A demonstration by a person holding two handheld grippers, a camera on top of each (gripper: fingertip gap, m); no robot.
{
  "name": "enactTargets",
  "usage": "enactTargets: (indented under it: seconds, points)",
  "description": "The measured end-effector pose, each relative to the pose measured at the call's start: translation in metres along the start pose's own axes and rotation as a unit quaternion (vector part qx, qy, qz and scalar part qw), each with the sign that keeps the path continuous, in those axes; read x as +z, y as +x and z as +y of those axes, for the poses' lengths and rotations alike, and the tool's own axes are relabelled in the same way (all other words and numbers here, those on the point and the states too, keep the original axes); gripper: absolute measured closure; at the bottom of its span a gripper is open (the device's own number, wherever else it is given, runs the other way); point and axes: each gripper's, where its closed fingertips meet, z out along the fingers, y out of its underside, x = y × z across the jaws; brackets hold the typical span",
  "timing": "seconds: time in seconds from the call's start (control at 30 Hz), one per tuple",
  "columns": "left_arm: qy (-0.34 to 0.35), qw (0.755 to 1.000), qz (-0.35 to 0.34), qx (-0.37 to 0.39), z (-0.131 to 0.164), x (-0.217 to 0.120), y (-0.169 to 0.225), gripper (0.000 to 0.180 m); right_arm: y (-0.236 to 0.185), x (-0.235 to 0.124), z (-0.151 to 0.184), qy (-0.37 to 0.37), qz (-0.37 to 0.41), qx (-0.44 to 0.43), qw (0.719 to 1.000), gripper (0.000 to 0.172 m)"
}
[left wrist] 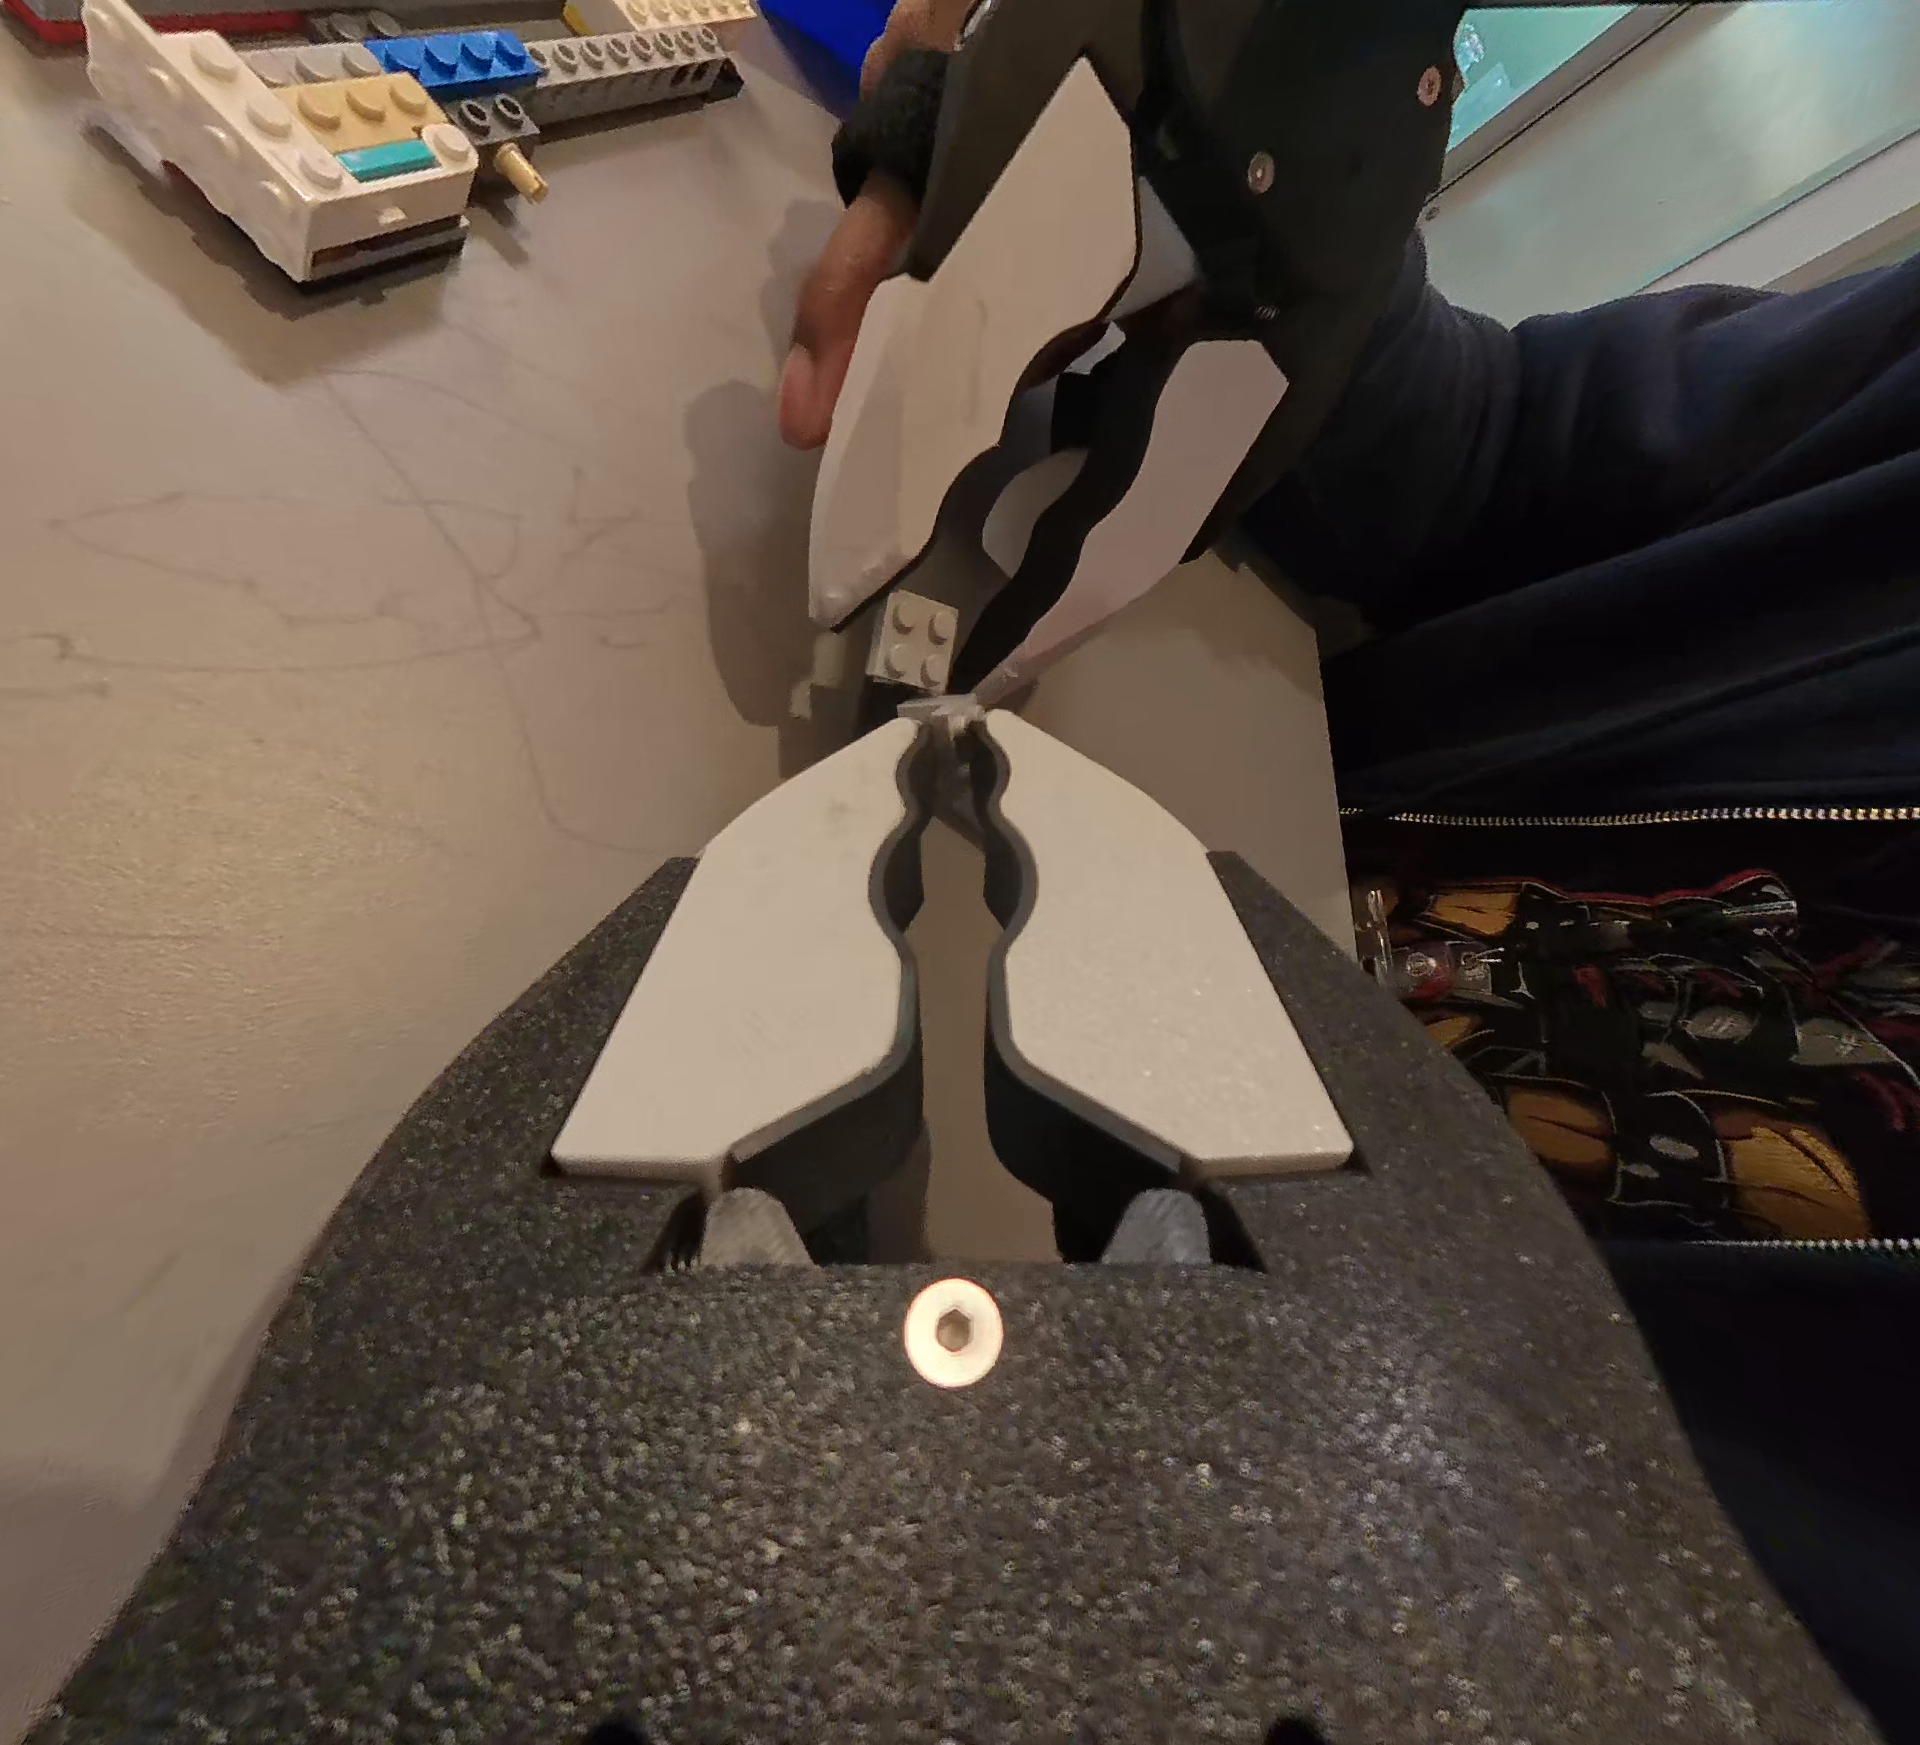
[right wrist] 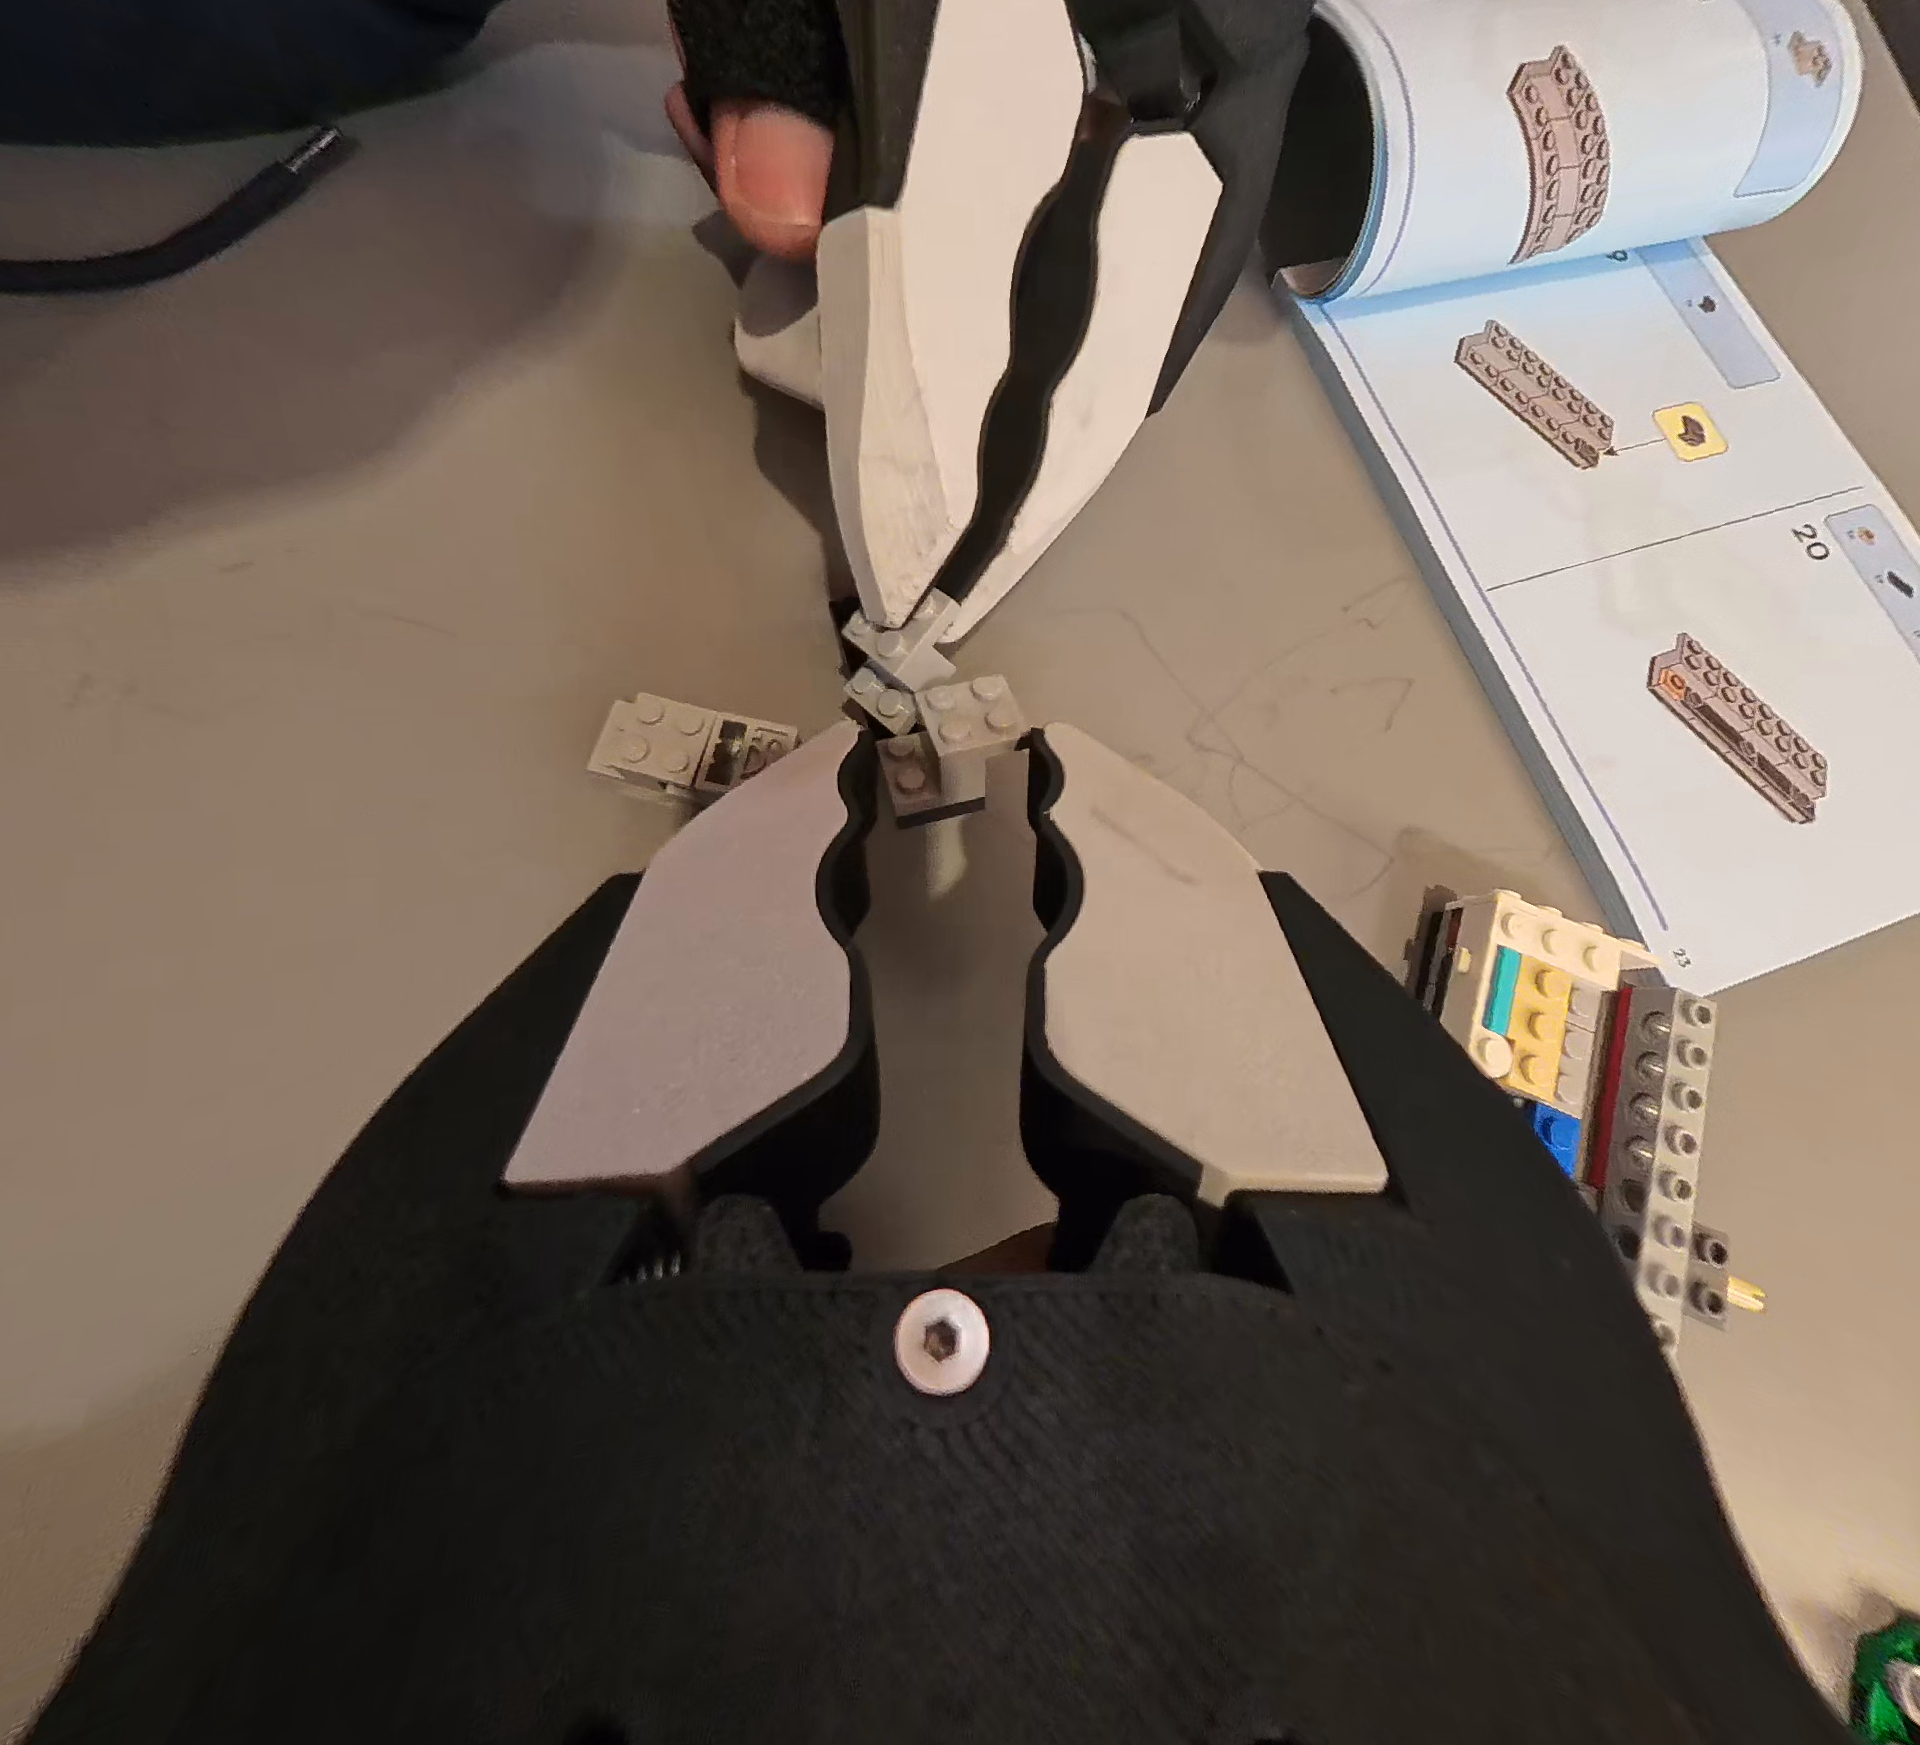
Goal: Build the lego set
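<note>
1. While both grippers meet over the bench [right wrist: 312, 864] near the person's edge, the left gripper [left wrist: 948, 727] is clamped on a thin grey plate piece [right wrist: 899, 641]
2. The right gripper [right wrist: 940, 750] stands partly apart around a small grey brick cluster [right wrist: 961, 719]; whether its pads press cannot be told
3. A larger brick build [left wrist: 312, 54] lies well apart, toward the far edge, beside an open instruction booklet [right wrist: 1662, 656]
4. Another loose grey brick [right wrist: 675, 745] waits just beside the grippers

Your left tongs [left wrist: 951, 724] and right tongs [right wrist: 940, 745] each pair pale grey fingers with wavy black inner edges on a speckled black body, a silver hex screw [left wrist: 953, 1332] centred behind them, while you wear a dark navy sleeve [left wrist: 1662, 469] and a black finger strap [right wrist: 753, 22].
</note>
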Motion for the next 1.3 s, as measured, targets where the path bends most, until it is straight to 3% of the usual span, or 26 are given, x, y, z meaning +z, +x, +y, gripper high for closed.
enactTargets:
  seconds: [1.2,1.3]
  points:
    - [-0.05,0.998,-0.021,0.023,0.012,-0.001,-0.007,0.174,-0.009,0.009,-0.002,0.004,-0.119,-0.014,0.993,0.145]
    - [-0.039,0.999,-0.022,0.021,0.01,-0.003,-0.008,0.174,-0.008,0.008,-0.005,0.018,-0.118,-0.005,0.993,0.155]
